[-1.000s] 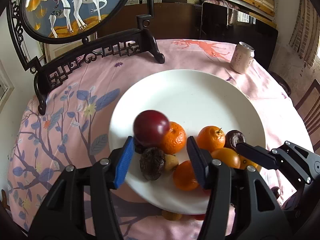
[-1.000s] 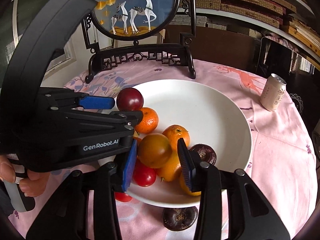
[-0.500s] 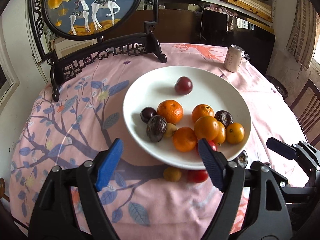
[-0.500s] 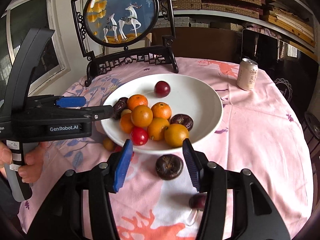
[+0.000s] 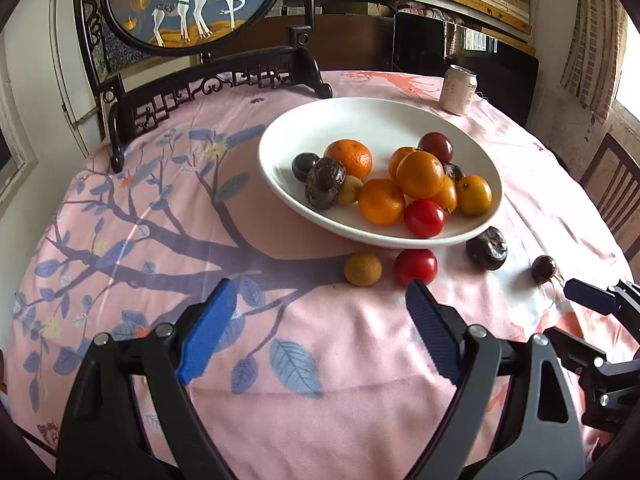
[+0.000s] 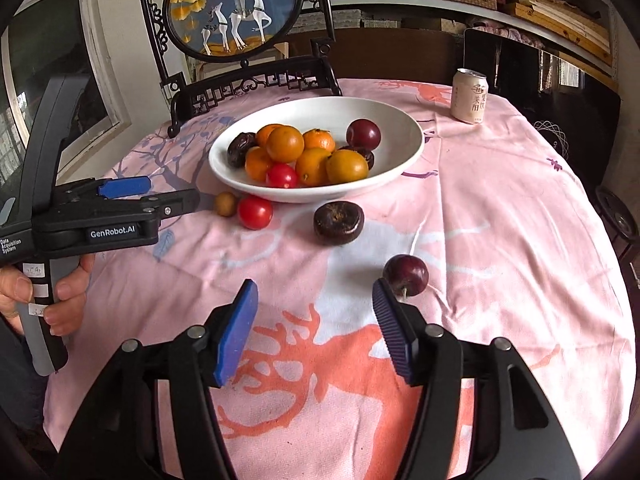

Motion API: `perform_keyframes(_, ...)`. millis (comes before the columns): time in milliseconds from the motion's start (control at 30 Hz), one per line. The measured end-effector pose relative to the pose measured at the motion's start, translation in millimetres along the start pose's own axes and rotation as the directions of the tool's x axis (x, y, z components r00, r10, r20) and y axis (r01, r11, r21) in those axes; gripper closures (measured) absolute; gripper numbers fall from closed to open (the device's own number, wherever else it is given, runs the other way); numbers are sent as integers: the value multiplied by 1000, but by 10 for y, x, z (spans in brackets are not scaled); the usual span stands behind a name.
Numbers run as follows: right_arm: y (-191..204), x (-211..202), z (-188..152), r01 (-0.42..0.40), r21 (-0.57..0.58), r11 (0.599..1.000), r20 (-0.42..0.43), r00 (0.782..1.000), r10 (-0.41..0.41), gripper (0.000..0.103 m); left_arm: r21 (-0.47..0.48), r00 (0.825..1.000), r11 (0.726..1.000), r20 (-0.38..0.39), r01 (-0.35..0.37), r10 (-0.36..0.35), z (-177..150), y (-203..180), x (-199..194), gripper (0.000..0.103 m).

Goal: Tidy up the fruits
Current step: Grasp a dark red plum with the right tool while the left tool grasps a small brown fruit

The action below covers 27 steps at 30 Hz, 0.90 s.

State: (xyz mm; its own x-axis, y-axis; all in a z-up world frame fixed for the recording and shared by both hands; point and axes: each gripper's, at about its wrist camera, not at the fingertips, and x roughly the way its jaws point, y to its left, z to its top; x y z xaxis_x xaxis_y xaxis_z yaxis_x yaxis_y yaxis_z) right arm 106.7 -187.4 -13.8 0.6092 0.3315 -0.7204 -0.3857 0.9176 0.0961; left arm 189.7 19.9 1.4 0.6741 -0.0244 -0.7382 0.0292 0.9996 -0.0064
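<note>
Both grippers hang back from the plate, empty, and both sets of jaws have just been opening with nothing between them. In the left wrist view the left gripper (image 5: 316, 308) fills the lower half of the frame, its blue pads spread wide over bare pink tablecloth (image 5: 280, 420). In the right wrist view the right gripper (image 6: 314, 300) sits low centre, also spread wide, with only cloth between the pads. The left hand (image 6: 48, 292) shows at the left edge of that view, wrapped round its gripper's handle.

The white plate (image 6: 400, 120) stands in the upper middle of the right view, and most of the fruit is heaped at its near side: oranges, a red tomato, dark wrinkled fruits and a plum at the right of the pile. That heap is presumably where the fruit is being collected.

Four pieces are not yet on the plate. A small tan fruit (image 5: 363, 269) and a loose tomato (image 5: 416, 266) lie side by side on the cloth just below the plate's near rim, centre of the left view. A dark wrinkled fruit (image 6: 338, 223) rests just below the rim in the right view. A dark plum (image 6: 406, 275) lies lower right of that, just beside the right gripper's right pad.

I judge the wide jaws suit a fresh pick: the plum is nearest for the right gripper, the tan fruit and tomato for the left. A soda can (image 6: 469, 96) stands upright, upper right, well apart from the fruit.
</note>
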Motion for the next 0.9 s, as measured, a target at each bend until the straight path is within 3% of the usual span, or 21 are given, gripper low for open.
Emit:
perform_keyframes(133,-10,-36,-44,24,10,1000,-3,1000,-24,43,-32,1000,999,-10,20,-20,20,95,-5,15)
perform_keyframes(367,-230,123,-111,170,61,984,-84,983,-165,43,-42,998,998,-31,44,-45,-8,94,4,14)
perform_keyframes(667,-410,430,67,186,86,979,-117,978,-176,44,-39,996,998,-68,47,-50,-47,65,83,14)
perform_keyframes(900,-452,499,145,208,103,973,-104,975,-198,68,-34,994,999,-99,42,-46,-67,50,182,14)
